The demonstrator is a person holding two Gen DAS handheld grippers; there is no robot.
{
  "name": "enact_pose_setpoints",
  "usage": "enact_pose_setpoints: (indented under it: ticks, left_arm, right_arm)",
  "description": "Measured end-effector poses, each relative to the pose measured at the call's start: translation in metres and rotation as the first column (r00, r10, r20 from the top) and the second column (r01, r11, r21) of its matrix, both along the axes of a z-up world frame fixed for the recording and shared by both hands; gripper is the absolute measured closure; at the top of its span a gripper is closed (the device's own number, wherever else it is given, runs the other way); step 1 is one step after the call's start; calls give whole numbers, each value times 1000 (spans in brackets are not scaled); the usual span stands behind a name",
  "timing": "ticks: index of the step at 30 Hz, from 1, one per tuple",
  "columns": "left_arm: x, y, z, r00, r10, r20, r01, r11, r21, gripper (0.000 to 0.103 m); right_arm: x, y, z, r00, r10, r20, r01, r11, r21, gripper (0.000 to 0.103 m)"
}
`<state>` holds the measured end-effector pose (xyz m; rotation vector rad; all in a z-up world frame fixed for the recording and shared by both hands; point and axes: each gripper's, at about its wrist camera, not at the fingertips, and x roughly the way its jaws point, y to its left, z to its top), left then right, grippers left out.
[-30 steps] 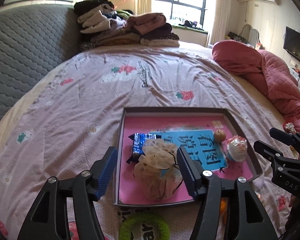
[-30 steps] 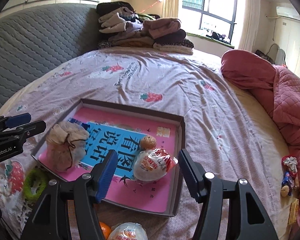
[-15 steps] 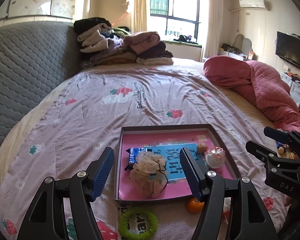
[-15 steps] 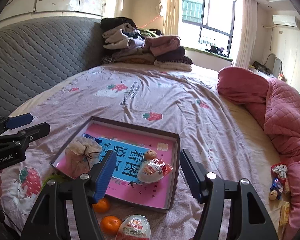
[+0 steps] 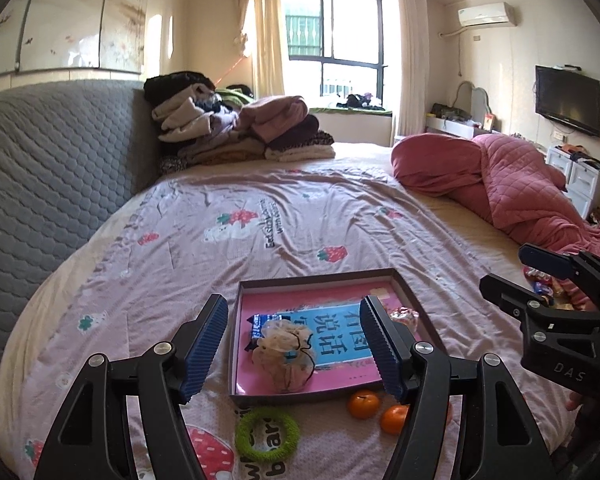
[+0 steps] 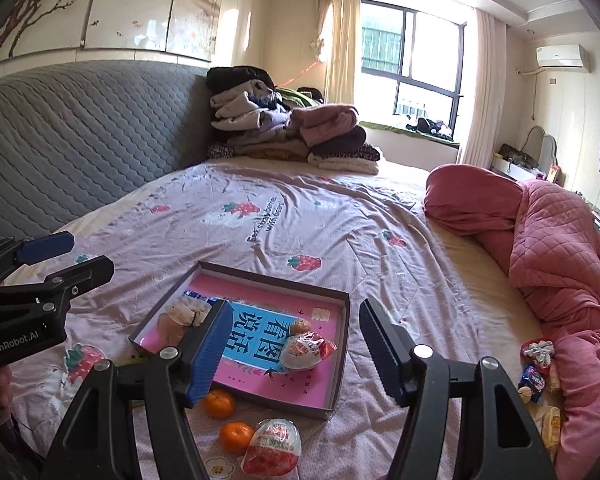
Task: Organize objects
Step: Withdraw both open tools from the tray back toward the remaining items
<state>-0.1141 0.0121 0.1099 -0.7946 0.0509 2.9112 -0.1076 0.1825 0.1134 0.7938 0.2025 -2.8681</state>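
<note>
Outside the tray's near rim, on the bedspread, lie the loose items: two oranges (image 6: 219, 403), a wrapped egg toy (image 6: 272, 448) beside them, and a green ring (image 5: 267, 433) off the near left corner. The tray (image 6: 337, 376) already holds a drawstring pouch (image 5: 286, 360), a second egg toy (image 6: 305, 350) and a small nut. My right gripper (image 6: 294, 354) hangs nearest the oranges, jaws apart, nothing between them. My left gripper (image 5: 292, 346) is also released and empty, nearest the ring. Judgement: right takes fruit, left takes ring; neither has a long axis to align.
</note>
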Motion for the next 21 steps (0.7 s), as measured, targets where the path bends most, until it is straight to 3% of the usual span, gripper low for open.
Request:
enact_pose_setpoints:
  ticks: [21]
  left_arm:
    - [56,6,27,998,12,-60,-13,1000,-16,29]
  right_arm:
    - [49,4,26,999,17,-52,-18,1000,-23,34]
